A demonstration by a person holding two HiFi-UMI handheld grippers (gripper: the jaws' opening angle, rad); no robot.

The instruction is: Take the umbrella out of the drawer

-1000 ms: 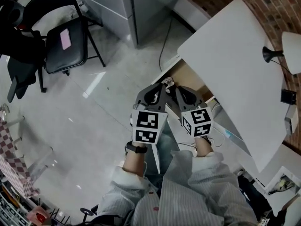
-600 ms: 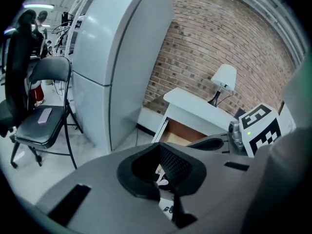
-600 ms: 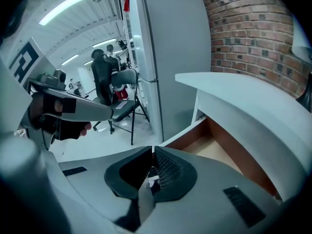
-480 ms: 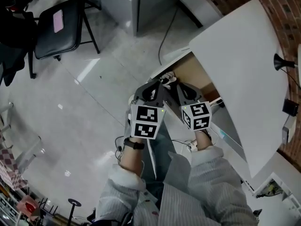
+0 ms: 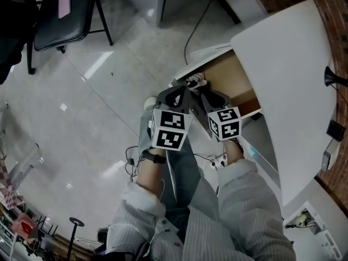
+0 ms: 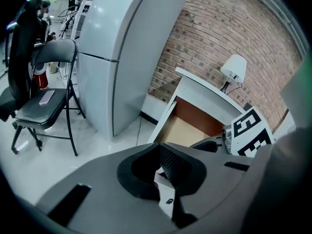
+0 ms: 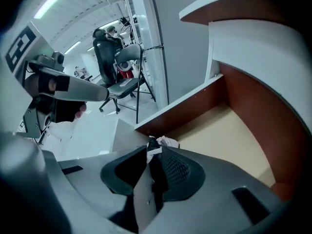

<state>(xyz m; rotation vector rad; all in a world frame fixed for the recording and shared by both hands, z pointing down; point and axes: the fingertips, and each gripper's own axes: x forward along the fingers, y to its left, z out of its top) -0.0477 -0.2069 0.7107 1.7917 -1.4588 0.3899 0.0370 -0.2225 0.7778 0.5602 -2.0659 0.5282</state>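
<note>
Lowered both grippers toward the open drawer (image 5: 231,79) since a second ago. Holding left gripper (image 6: 160,152) pressed together; right gripper (image 7: 152,155) just opening a crack, pinching nothing. Likely the umbrella (image 7: 167,141), pale and crumpled, at twelve o'clock off its tips, not yet grasped, still inside drawer.

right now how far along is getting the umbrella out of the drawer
Done: the drawer is pulled open. In hand: at its front edge the right tool has just been opening its jaws, with nothing gripped; the left tool beside it looks shut and empty. Left: grasp and lift out the umbrella, possibly the pale bundle by the front wall.
</note>
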